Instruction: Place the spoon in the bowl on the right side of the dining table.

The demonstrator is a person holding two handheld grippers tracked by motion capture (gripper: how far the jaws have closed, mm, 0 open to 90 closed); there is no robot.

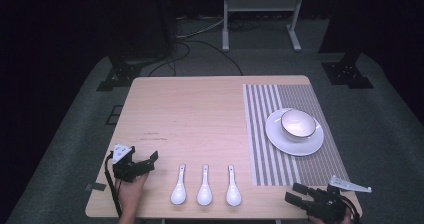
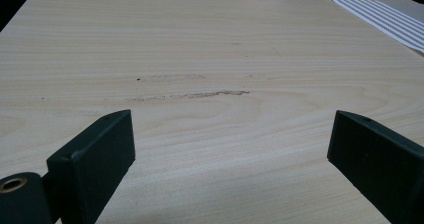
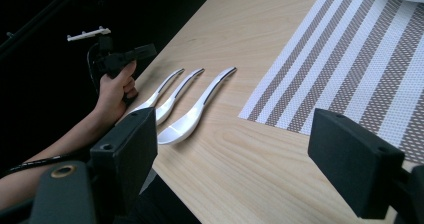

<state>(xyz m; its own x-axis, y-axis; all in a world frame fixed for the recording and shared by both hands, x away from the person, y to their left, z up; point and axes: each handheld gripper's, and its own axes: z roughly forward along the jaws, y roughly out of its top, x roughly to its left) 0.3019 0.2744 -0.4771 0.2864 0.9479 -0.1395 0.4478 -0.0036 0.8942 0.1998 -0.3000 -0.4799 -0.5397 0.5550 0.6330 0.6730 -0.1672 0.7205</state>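
Note:
Three white ceramic spoons lie side by side near the table's front edge: the left spoon, the middle spoon and the right spoon. A white bowl sits on a white plate on the striped placemat. My left gripper rests at the front left, open, with bare wood between its jaws. My right gripper sits at the front right corner, open and holding nothing. The left gripper also appears far off in the right gripper view.
The wooden table has faint scuff marks near its middle. A white metal frame and dark stand bases sit on the grey floor beyond the table's far edge.

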